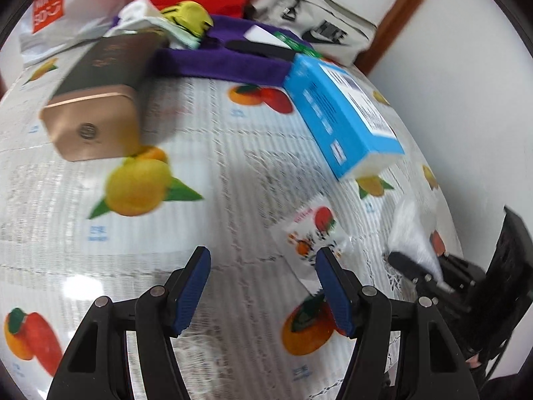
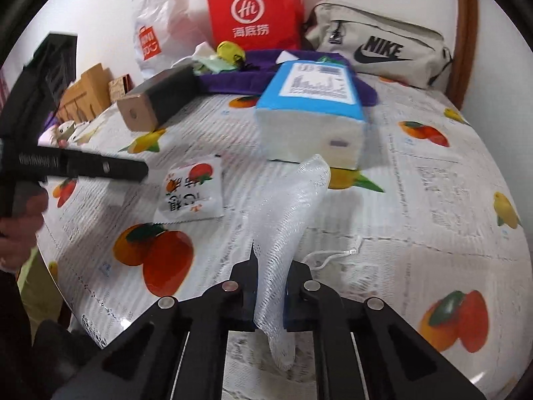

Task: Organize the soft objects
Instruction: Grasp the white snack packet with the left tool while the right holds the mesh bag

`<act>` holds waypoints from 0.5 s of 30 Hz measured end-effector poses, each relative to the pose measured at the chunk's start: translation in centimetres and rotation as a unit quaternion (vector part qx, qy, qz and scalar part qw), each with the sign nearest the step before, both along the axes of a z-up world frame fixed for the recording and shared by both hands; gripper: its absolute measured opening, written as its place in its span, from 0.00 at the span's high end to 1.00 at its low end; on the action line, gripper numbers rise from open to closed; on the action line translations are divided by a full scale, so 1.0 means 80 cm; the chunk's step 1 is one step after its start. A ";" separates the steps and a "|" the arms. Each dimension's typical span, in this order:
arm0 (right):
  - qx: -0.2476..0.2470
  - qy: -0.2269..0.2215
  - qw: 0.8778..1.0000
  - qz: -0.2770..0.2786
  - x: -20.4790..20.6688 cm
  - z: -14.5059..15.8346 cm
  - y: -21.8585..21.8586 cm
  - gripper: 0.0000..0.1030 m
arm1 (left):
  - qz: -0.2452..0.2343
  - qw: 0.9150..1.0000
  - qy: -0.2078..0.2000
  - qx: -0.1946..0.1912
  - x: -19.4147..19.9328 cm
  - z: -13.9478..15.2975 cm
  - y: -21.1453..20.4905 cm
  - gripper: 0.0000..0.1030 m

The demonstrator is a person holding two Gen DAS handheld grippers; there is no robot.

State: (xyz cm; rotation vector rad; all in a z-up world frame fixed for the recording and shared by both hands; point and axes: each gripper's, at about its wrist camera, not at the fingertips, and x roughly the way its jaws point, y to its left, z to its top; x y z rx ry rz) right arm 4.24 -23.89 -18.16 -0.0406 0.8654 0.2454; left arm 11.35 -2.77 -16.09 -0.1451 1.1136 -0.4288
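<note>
My right gripper (image 2: 271,270) is shut on a white foam net sleeve (image 2: 293,206), which stands up between the jaws above the table; the sleeve also shows in the left wrist view (image 1: 413,233). My left gripper (image 1: 263,260) is open and empty over the fruit-print tablecloth (image 1: 206,173). A small tissue packet (image 1: 309,230) lies just beyond its right finger, and shows in the right wrist view (image 2: 193,190). A blue tissue pack (image 2: 313,110) lies ahead of the sleeve. A purple cloth (image 1: 216,60) lies at the back with crumpled soft items on it.
A gold-ended dark box (image 1: 96,100) lies at the left. A red paper bag (image 2: 253,10), a white plastic bag (image 2: 156,23) and a grey Nike bag (image 2: 379,50) stand along the back wall. Cardboard boxes (image 2: 86,93) sit at far left.
</note>
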 end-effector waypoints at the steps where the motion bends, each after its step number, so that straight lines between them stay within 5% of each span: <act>1: -0.004 -0.004 1.000 -0.008 0.000 0.002 -0.005 0.92 | -0.002 1.000 0.001 0.003 0.000 -0.003 -0.005 0.36; 7: -0.002 -0.005 0.999 -0.032 -0.001 0.006 -0.034 0.92 | -0.024 0.999 -0.025 0.021 -0.004 -0.005 -0.038 0.17; 15: -0.007 -0.011 0.998 -0.055 0.003 0.010 -0.059 0.92 | -0.025 0.998 -0.039 0.052 0.000 -0.008 -0.064 0.12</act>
